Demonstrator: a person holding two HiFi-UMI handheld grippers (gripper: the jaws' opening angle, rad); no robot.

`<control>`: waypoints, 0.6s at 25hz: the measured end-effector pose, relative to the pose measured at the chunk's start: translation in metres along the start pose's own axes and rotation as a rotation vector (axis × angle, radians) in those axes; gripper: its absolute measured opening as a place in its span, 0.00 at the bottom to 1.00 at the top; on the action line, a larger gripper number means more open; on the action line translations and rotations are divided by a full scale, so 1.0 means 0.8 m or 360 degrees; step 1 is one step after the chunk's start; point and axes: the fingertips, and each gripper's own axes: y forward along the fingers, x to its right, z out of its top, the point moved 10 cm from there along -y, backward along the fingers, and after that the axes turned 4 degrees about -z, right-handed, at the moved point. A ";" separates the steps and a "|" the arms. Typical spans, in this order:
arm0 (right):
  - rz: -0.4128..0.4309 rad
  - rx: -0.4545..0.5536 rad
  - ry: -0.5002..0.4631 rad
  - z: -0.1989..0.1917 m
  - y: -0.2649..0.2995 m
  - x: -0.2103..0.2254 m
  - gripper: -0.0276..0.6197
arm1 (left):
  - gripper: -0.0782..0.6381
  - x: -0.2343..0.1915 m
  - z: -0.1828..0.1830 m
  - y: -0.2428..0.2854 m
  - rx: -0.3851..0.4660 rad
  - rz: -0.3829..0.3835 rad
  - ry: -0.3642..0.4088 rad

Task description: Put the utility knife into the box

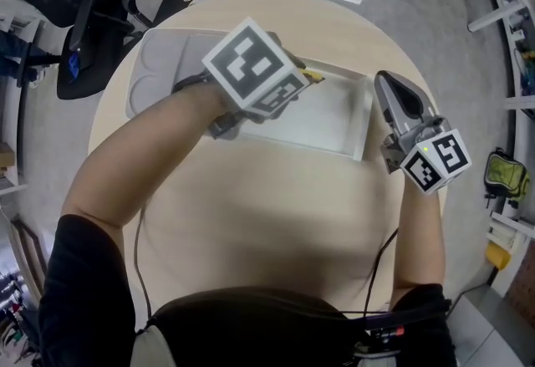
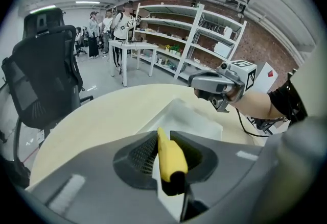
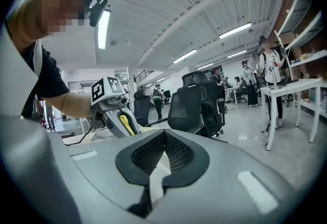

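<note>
The marker cube [image 1: 251, 64] atop the left gripper [image 2: 164, 141] hides its fingers from the head view. There, only a yellow sliver of the utility knife [image 1: 313, 75] pokes out over the white box [image 1: 361, 127]. The left gripper view shows the fingers clamped on the knife's yellow body, its black end nearest the lens and its blade not discernible. The box's open interior lies just beyond and below the fingertips. The right gripper [image 3: 162, 152], fingers drawn together on nothing, hovers just outside the box's wall and faces the left gripper across it. Whether either tool touches the box cannot be told. A clear tray [image 1: 159, 64], partly covered by the person's forearm [image 1: 142, 148], sits on the round table [image 1: 276, 215] to the rear of the left fingers. Black office chairs [image 1: 84, 22] and distant people [image 2: 120, 21] stand beyond the table.
</note>
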 end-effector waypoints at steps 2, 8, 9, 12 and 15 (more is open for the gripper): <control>0.0009 0.0001 0.0002 0.001 0.000 -0.002 0.06 | 0.21 -0.001 0.001 0.002 -0.0031 0.0016 -0.0006; 0.0026 0.0014 0.0004 0.005 -0.001 -0.006 0.06 | 0.22 -0.003 0.002 0.004 -0.0076 0.0018 -0.0013; 0.0028 0.0015 0.0004 0.005 -0.001 -0.006 0.06 | 0.22 -0.002 0.002 0.005 -0.0087 0.0018 -0.0004; 0.0031 0.0021 0.0008 0.007 -0.002 -0.006 0.06 | 0.22 -0.003 0.002 0.006 -0.0106 -0.0001 0.0002; 0.0032 0.0028 0.0016 0.007 -0.001 -0.007 0.06 | 0.24 -0.003 0.002 0.005 -0.0106 -0.0017 -0.0002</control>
